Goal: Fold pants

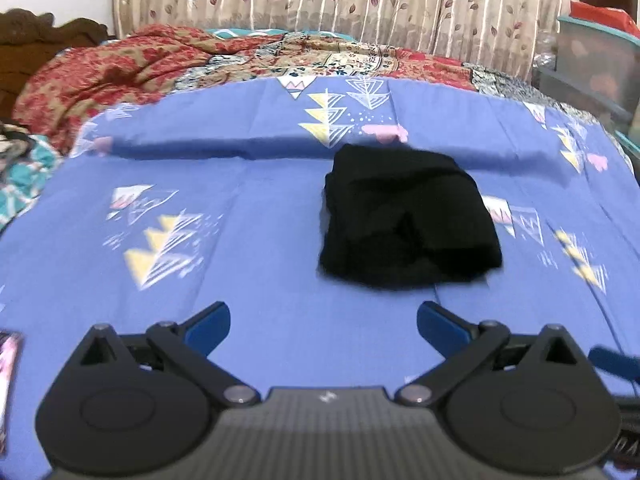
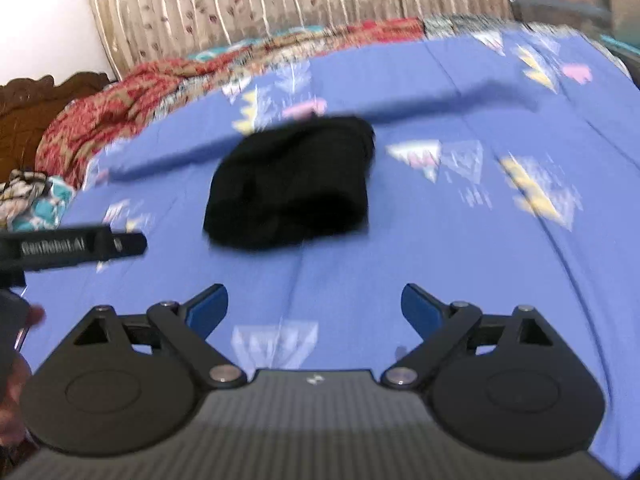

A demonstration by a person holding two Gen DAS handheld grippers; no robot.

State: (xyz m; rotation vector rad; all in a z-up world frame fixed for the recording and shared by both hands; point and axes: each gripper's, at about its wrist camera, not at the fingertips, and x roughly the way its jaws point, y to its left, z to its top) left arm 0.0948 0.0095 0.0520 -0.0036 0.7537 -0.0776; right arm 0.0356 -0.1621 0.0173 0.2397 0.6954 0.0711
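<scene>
Soft, even indoor light falls on the blue bedsheet [image 1: 260, 200], casting only faint shadows. Both views smear with motion blur, worst toward the right wrist view's far edge. Fisheye distortion bows the curtain [image 1: 320, 0] and the bed's edges.

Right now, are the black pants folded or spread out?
Folded. The pants sit as one small thick bundle on the blue sheet, no legs stretched out.

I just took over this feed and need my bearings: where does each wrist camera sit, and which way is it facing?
Left wrist: behind the open left gripper, facing across the blue sheet to the folded black pants, ahead right.
Right wrist: behind the open right gripper, same heading, pants ahead left; the left gripper's body and the person's hand show at left.
Shared: pants, sheet, red quilt, curtain.
</scene>
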